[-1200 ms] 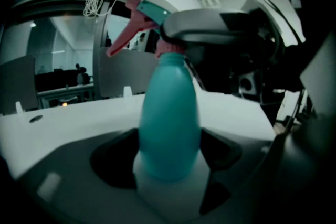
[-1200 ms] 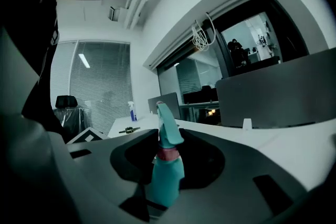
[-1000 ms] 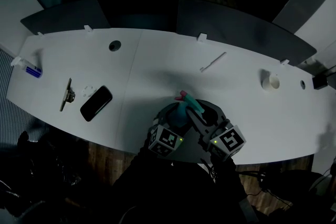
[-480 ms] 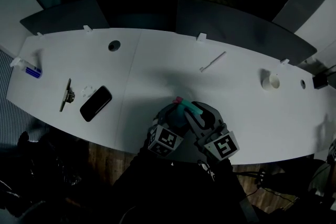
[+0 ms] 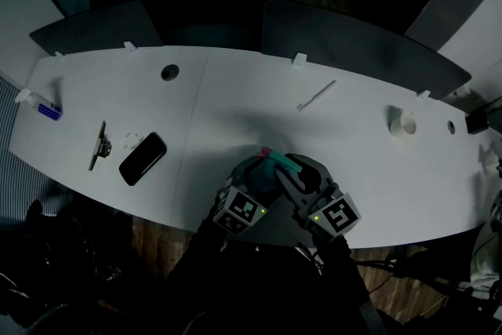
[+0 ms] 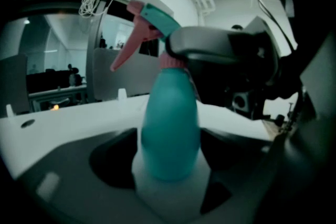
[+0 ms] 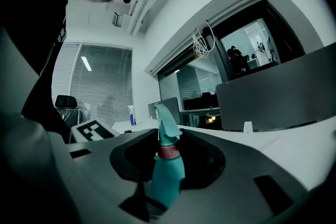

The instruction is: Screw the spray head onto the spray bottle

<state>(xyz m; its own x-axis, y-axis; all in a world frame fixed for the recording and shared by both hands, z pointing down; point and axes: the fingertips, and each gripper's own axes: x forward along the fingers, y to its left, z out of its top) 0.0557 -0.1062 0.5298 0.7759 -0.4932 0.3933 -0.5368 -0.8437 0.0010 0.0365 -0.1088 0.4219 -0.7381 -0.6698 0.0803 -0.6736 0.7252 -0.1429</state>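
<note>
– Looking down at the white counter (image 5: 235, 102), where is the spray bottle (image 5: 265, 178)?
– It is at the near edge, right in front of the person. It is teal, and it stands up between the two hand-held grippers.
– What does the left hand-held gripper (image 5: 252, 183) do?
– It hugs the fat body of the bottle, low down. Its jaws stand wide, one on each side, and the bottle fills the hollow between them.
– And the right hand-held gripper (image 5: 293, 176)?
– It comes in from the other side, higher up. Its jaws are clenched on the spray head (image 5: 274, 158), near the pink ring at the neck.
– Is the spray head on the bottle?
– Yes, it sits on top. It has a teal cap and a pink trigger. Its pink tip points to the left and away from the person. I cannot tell how tight it is.
– Does the bottle touch the counter?
– I cannot tell. The grippers hide its bottom.
– What else lies on the counter?
– A black phone (image 5: 143, 158) lies off to the left, with a thin metal tool (image 5: 100, 142) near it. A white stick (image 5: 316, 94) lies farther back. A roll of tape (image 5: 404, 122) sits off to the right. All are well apart from the bottle.
</note>
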